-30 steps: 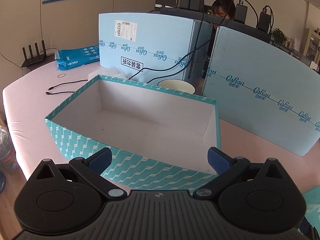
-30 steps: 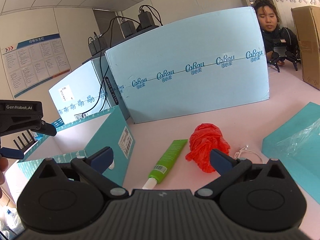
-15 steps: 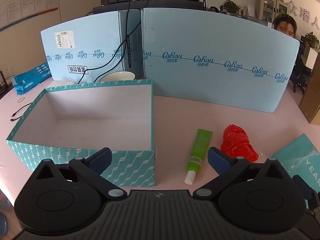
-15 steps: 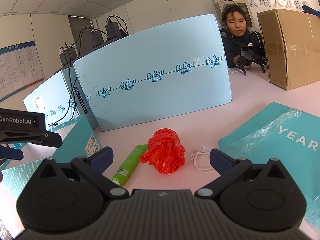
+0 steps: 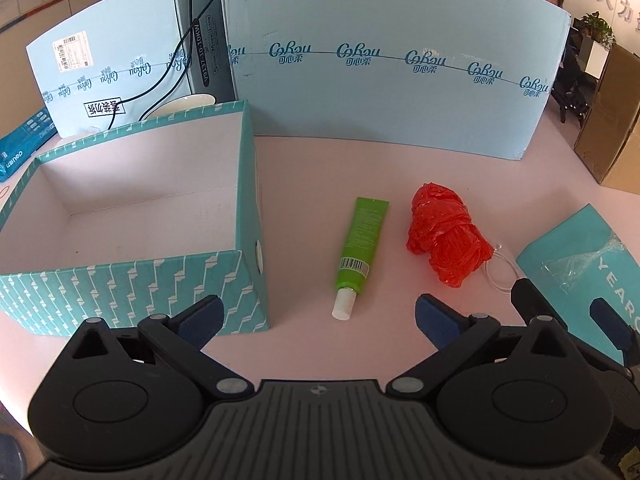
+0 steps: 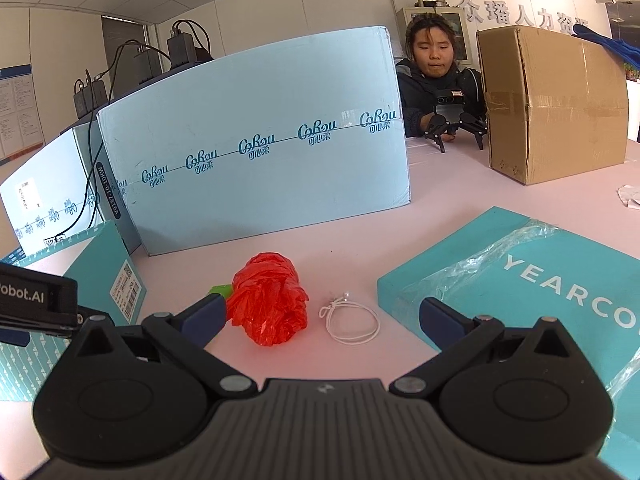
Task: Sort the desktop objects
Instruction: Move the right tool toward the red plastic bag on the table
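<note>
Pink tabletop (image 5: pixel 304 184) filled my left wrist view. My left gripper (image 5: pixel 318 314) hung above it with its blue-padded fingers (image 5: pixel 200 314) spread wide, holding nothing. Left of it stood the open teal patterned cardboard box (image 5: pixel 132 280), white inside, nothing in it that I could see. Just right of the box lay the green plastic tube with a white cap (image 5: pixel 360 246), cap end toward me, apart from the box wall. Beside the tube, not touching, sat the crumpled red plastic bag (image 5: pixel 446 236). A thin white elastic cord loop (image 5: pixel 498 276) lay against the bag's right side. At far right a flat teal box lid with loose clear film (image 5: pixel 576 256) rested on the table. Two pale blue printed cartons (image 5: pixel 384 92) stood behind everything.

Right wrist view: my right gripper (image 6: pixel 320 314) was also spread wide and held nothing, low over the table. Red bag (image 6: pixel 270 298) sat between the fingers, nearer the left one; the green tube (image 6: pixel 220 290) only peeked out behind it. White cord loop (image 6: pixel 350 322) lay just right of the bag, apart from it. Teal lid (image 6: pixel 500 280) lay at right, teal box (image 6: pixel 108 264) at left with part of my left gripper (image 6: pixel 36 304) before it. A brown taped cardboard carton (image 6: pixel 552 100) stood at the back right, a seated person in dark clothing (image 6: pixel 432 84) beside it.
</note>
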Demonstrator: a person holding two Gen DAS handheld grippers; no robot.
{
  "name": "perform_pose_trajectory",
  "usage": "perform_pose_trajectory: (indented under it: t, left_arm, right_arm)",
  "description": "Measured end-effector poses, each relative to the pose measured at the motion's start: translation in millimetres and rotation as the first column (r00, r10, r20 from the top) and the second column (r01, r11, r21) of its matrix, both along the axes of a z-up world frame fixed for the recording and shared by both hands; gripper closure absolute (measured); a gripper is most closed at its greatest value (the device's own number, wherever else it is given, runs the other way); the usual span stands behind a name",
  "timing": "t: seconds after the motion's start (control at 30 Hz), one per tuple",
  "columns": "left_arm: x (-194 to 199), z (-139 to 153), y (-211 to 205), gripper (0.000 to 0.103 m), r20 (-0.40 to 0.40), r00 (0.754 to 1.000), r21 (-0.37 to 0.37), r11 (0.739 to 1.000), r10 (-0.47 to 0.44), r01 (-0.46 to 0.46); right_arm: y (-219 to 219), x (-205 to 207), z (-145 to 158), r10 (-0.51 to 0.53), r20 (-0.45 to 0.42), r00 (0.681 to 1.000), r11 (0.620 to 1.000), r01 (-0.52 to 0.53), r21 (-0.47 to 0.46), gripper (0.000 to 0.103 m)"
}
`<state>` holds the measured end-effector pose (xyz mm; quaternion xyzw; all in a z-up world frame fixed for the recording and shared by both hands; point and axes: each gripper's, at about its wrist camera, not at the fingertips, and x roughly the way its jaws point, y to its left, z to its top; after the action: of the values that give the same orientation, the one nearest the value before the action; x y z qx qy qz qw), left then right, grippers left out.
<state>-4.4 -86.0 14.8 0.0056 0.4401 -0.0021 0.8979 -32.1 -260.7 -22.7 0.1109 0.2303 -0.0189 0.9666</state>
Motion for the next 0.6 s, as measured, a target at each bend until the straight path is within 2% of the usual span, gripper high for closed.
perform_pose_trajectory:
  t: [0.33,0.6]
  left_arm:
    - [9.1,-14.8,6.0,0.001,-0.100,0.995,-0.012,1.000,0.018,-0.019]
    - [15.0,-22.9,14.8,0.001,-0.166,0.985,-0.017,0.998,0.052,-0.055]
  right_arm:
    - [1.3,0.0,-2.3,-0.009,-0.019,1.000,1.000,0.008,-0.020,0.000]
    - [7.5,1.7,-1.6,-0.031,-0.031,0.999,0.995,0.028,-0.094,0.000]
